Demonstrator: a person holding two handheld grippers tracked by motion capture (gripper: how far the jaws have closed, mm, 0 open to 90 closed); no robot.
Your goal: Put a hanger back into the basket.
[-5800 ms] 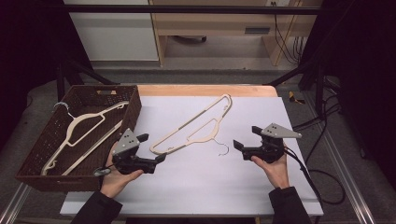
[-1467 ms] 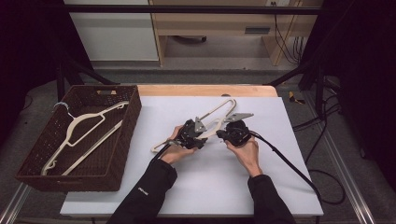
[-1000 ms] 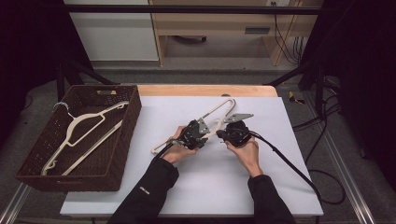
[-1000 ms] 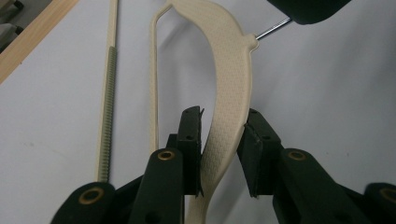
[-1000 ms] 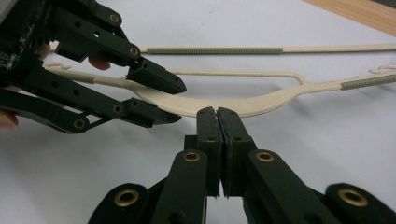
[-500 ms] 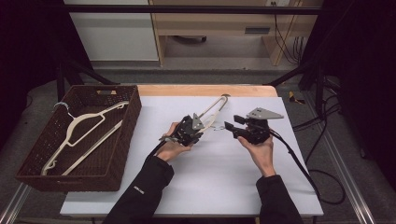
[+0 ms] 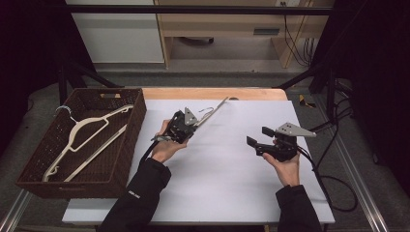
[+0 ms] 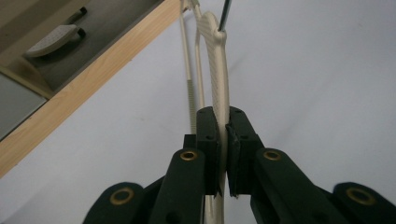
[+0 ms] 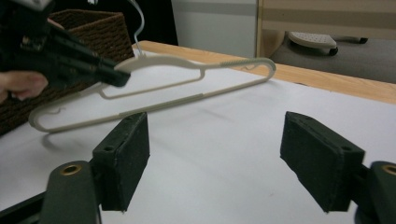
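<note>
We hold the cream hanger (image 8: 219,88) pinched by one thin shoulder in our left tongs (image 8: 223,154), lifted off the bench (image 7: 232,164), right tongs (image 9: 224,158) wide and empty alongside, so it may swivel or slip free.

left gripper (image 7: 186,126) gripping hanger (image 7: 212,110); right gripper (image 7: 258,143) apart
</note>
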